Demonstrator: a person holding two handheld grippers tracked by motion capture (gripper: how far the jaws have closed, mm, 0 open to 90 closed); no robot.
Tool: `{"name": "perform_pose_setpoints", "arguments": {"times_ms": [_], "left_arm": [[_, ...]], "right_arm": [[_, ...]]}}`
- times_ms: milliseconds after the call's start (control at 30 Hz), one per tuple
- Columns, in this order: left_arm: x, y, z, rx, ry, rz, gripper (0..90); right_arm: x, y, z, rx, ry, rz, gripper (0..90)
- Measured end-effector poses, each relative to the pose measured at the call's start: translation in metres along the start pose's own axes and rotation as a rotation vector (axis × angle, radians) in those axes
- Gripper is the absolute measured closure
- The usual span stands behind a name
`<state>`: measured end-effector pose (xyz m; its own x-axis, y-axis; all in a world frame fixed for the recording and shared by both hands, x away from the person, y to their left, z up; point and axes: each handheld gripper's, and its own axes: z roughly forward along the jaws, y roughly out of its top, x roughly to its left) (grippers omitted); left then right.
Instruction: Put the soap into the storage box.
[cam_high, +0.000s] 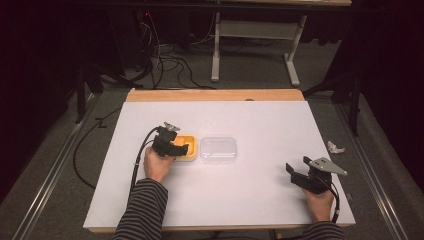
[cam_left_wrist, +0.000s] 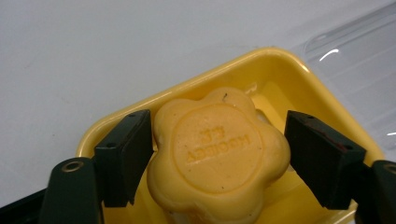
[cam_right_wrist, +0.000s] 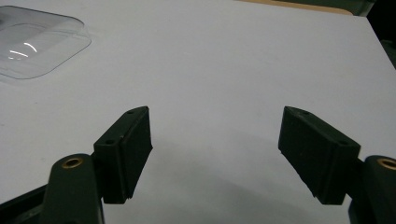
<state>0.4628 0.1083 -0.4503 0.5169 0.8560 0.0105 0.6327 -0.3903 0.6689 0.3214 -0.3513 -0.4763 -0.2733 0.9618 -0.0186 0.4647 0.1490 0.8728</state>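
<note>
left gripper view alone reveals flower-shaped soap (cam_left_wrist: 217, 156) between its spread jaws.

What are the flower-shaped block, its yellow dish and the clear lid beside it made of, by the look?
Flower-shaped block: likely soap, matte and waxy, with embossed lettering and soft edges. Yellow dish: probably moulded plastic, glossy, with a smooth rounded rim. Clear lid: thin transparent plastic, judging by the sharp white glints and the table showing through.

A soap (cam_left_wrist: 218, 158) lay in a tray (cam_high: 190, 156) left of centre on the worktop (cam_high: 260, 195); a lid (cam_high: 218, 149) sat just right of the tray.
</note>
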Motion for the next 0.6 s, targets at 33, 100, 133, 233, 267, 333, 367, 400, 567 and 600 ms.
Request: {"name": "perform_pose_setpoints", "arguments": {"times_ms": [33, 100, 133, 233, 267, 333, 367, 400, 567, 600], "left_arm": [[0.000, 0.000, 0.000, 0.000, 0.000, 0.000, 24.2], [0.000, 0.000, -0.003, -0.005, 0.007, 0.007, 22.7], [0.000, 0.000, -0.003, -0.005, 0.007, 0.007, 22.1], [0.002, 0.000, -0.009, -0.017, 0.009, 0.006, 21.0], [0.002, 0.000, -0.011, -0.026, 0.008, 0.006, 20.9], [0.003, 0.000, -0.013, -0.037, 0.006, 0.004, 20.7], [0.003, 0.000, -0.017, -0.050, 0.002, 0.003, 20.7], [0.002, 0.001, -0.020, -0.057, -0.002, 0.007, 20.7], [0.001, 0.001, -0.029, -0.086, -0.018, 0.009, 20.8], [0.001, 0.001, -0.029, -0.086, -0.018, 0.009, 20.9]], "right_arm": [[0.000, 0.000, 0.000, 0.000, 0.000, 0.000, 26.2], [0.000, 0.000, 0.000, 0.002, 0.001, -0.002, 26.2], [0.000, 0.000, 0.000, 0.003, 0.001, 0.001, 26.2], [0.000, 0.000, 0.000, 0.002, 0.001, -0.001, 26.2], [0.000, 0.000, 0.000, 0.001, 0.000, 0.001, 26.2], [0.000, 0.000, 0.000, 0.001, 0.000, 0.000, 26.2], [0.000, 0.000, 0.000, 0.002, -0.001, 0.000, 26.2], [0.000, 0.000, 0.000, 0.002, 0.000, 0.000, 26.2], [0.000, 0.000, 0.000, 0.001, 0.000, 0.000, 26.2], [0.000, 0.000, 0.000, 0.001, 0.000, 0.000, 26.2]]}}
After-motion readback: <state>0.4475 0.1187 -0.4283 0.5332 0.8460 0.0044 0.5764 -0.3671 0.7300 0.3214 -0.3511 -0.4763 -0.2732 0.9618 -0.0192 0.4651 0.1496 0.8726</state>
